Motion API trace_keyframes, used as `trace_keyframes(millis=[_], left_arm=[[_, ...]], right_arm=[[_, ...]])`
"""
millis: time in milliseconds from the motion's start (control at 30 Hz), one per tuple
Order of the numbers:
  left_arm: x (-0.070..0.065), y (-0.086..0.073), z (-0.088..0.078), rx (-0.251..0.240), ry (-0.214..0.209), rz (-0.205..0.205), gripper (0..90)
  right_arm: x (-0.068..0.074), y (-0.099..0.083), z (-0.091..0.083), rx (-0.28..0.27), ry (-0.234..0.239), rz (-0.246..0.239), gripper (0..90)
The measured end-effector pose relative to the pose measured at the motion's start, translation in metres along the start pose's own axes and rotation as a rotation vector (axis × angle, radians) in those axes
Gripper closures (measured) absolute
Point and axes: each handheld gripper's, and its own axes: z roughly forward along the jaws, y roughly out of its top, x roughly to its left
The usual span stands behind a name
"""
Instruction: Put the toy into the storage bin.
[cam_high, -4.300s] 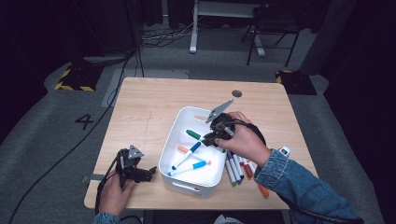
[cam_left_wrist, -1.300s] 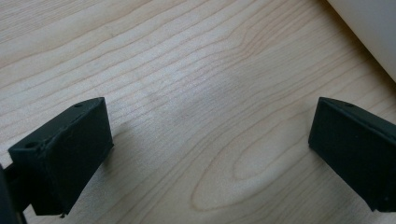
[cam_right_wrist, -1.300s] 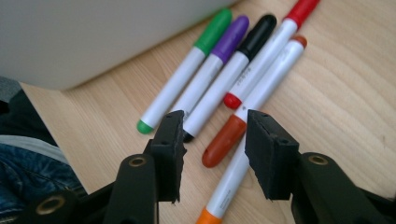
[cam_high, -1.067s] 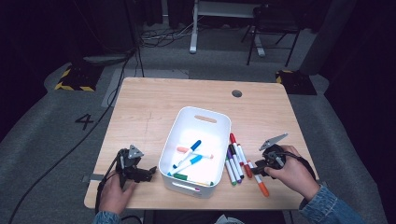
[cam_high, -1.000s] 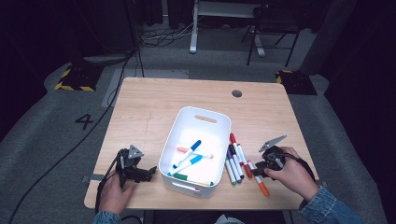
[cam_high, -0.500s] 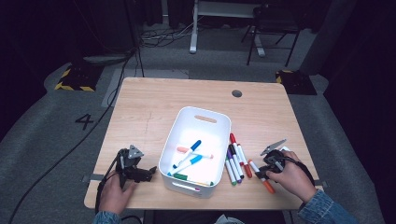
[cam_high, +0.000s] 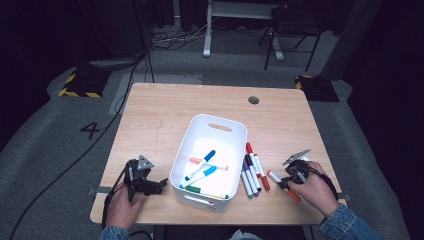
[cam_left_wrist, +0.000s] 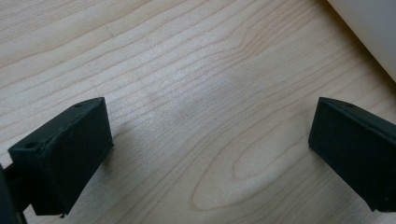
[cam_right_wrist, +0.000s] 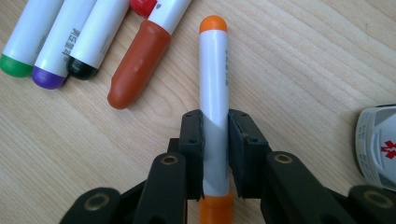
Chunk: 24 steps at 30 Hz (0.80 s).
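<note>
Right gripper view: the right hand-held gripper (cam_right_wrist: 215, 154) pinches an orange marker (cam_right_wrist: 214, 93) by its white barrel, both black pads pressed flat against it. Its jaws have just been closing, with the marker between them. The marker lies on the desk (cam_right_wrist: 303, 60), its orange end cap pointing away from the camera and its orange cap below the jaws. To the left of it lie a red marker (cam_right_wrist: 140, 65), a black-ended marker (cam_right_wrist: 95, 37), a purple-ended marker (cam_right_wrist: 58, 51) and a green-ended marker (cam_right_wrist: 23, 42), side by side and touching. A white item with a red cross (cam_right_wrist: 378, 147) sits at the right edge.

High view: the right hand-held gripper (cam_high: 292, 181) is at the near right part of the desk (cam_high: 165, 110), with the orange marker (cam_high: 283, 185) lying just right of the row of loose markers (cam_high: 252, 172). That row lies just beside the right wall of the white bin (cam_high: 220, 125), which holds several more markers. The left hand-held gripper (cam_high: 162, 184) rests at the near left part of the desk, just beside the bin.

Left gripper view: the left hand-held gripper (cam_left_wrist: 210, 154) has its jaws spread wide over bare wood, with nothing between them.
</note>
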Motion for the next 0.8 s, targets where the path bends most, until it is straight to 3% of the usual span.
trace_keyframes(millis=[267,467,800], left_arm=[[0.0,0.0,0.0,-0.001,0.003,-0.001,0.0],[0.0,0.0,0.0,0.001,0.0,-0.001,0.0],[0.0,0.0,0.0,0.0,-0.001,0.001,0.0]], right_arm=[[-0.001,0.002,-0.007,-0.029,0.022,0.007,76.9],[0.001,0.008,-0.021,-0.052,0.013,-0.012,76.9],[0.006,0.019,-0.04,-0.091,0.042,-0.037,76.8]])
